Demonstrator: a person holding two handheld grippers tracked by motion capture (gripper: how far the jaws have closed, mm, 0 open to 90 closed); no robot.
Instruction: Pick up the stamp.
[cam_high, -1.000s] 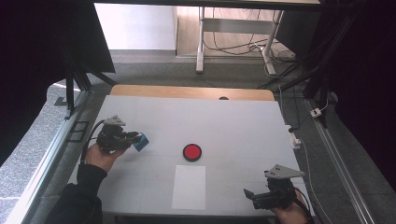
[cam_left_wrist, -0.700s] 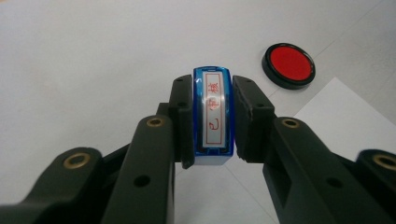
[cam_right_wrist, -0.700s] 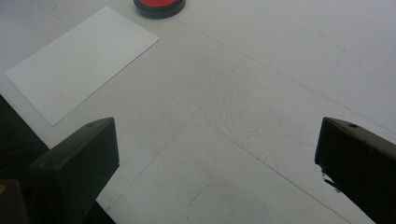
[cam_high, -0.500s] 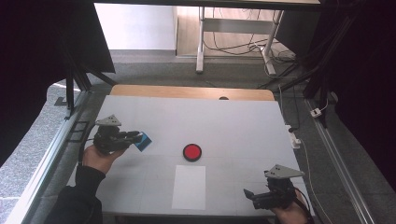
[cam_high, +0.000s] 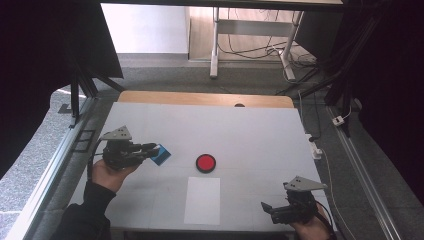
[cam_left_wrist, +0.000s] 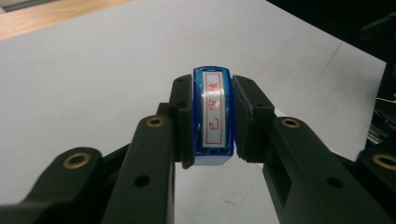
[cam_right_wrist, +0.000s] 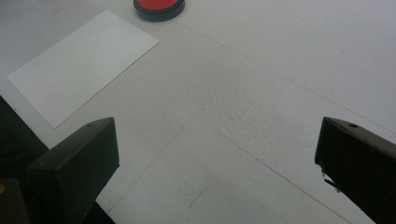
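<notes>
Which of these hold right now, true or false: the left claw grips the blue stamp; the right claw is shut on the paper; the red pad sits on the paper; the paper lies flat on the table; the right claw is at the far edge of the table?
1. The left claw grips the blue stamp. True.
2. The right claw is shut on the paper. False: it is open, with nothing between its jaws.
3. The red pad sits on the paper. False: it rests on the table, beyond the paper.
4. The paper lies flat on the table. True.
5. The right claw is at the far edge. False: it is at the near edge.
</notes>
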